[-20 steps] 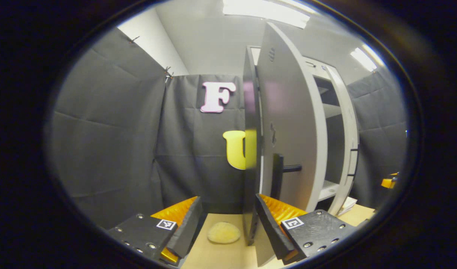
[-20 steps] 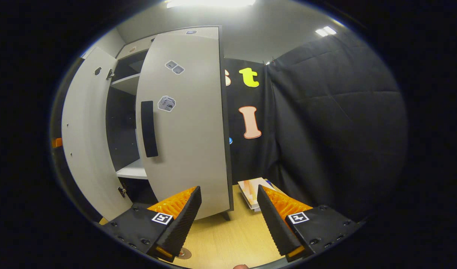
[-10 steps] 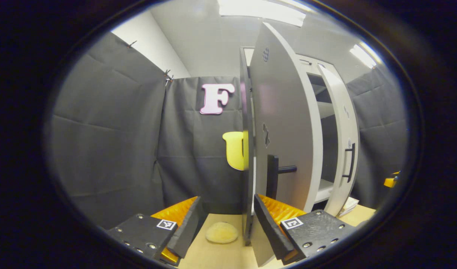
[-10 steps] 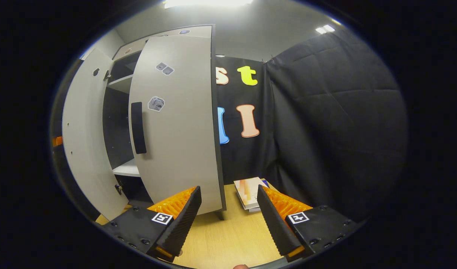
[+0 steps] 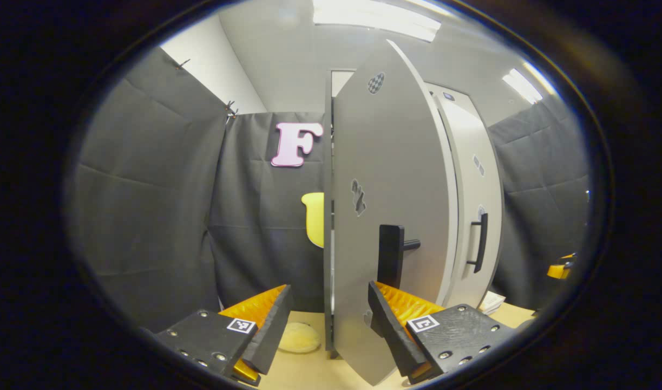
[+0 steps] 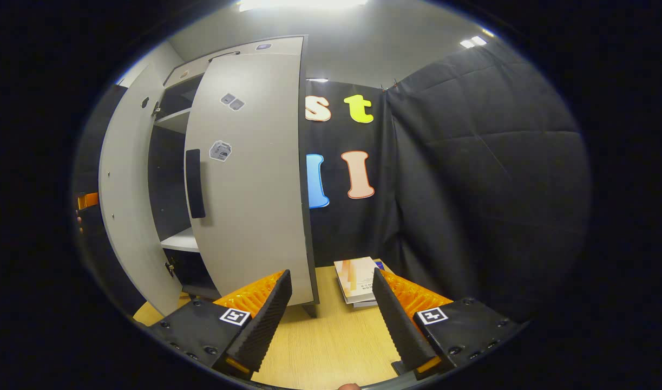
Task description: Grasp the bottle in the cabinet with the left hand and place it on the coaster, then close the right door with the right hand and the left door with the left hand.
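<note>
The grey cabinet's left door stands ajar, its black handle just above my right finger. My left gripper is open, and the door's outer edge runs down between its fingers without being pinched. A pale round coaster lies on the table behind that edge. The right door, with a black handle, is partly swung in. Between it and the left door a gap shows the dark inside and a white shelf. My right gripper is open, just off that door's lower corner.
A stack of books lies on the wooden table by the right wall. An orange part of the other gripper shows at the far right. Black cloth walls stand close on both sides.
Both doors have swung further toward the cabinet. The right door has moved away from my right gripper. The left door now turns more of its face toward my left gripper.
</note>
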Tool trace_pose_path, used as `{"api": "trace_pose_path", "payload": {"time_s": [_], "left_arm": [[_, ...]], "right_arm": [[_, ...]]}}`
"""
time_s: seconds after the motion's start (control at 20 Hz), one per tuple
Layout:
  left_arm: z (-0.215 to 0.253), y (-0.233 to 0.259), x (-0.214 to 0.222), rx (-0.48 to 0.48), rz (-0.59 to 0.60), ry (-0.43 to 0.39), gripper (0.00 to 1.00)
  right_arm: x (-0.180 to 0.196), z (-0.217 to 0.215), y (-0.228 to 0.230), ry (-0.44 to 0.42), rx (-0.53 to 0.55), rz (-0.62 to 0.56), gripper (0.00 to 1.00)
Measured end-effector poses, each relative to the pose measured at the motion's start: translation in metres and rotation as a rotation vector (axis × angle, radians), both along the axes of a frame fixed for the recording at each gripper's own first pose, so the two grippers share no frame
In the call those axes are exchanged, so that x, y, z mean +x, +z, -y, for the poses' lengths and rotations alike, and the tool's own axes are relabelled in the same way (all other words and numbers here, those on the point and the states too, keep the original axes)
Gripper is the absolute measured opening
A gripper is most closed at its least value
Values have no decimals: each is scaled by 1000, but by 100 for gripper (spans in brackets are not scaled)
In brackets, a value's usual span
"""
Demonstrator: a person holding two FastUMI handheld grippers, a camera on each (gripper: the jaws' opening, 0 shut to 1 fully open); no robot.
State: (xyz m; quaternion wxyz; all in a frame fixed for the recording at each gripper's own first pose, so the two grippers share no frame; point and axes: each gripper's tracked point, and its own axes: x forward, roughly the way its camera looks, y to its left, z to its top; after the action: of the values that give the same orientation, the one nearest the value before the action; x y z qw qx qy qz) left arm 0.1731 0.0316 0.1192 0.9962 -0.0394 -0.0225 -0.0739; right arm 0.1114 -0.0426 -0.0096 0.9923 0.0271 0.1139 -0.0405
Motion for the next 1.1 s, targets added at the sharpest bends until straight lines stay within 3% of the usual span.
{"api": "trace_pose_path", "payload": {"time_s": [0.55,0.75,0.8,1.0,1.1], "left_arm": [[63,-9,17,-72,-18,-40,84],[98,-16,31,-50,-26,-72,85],[106,-19,36,-38,-28,-70,86],[118,-22,52,-8,-19,-31,87],[120,-22,53,-5,-14,-30,86]], "right_arm": [[-16,33,-8,-19,-34,-32,92],[-22,45,-10,-39,-46,-40,96],[-25,48,-11,-42,-50,-44,92],[-37,60,-13,-52,-70,-54,96],[-40,63,-15,-52,-75,-60,92]]}}
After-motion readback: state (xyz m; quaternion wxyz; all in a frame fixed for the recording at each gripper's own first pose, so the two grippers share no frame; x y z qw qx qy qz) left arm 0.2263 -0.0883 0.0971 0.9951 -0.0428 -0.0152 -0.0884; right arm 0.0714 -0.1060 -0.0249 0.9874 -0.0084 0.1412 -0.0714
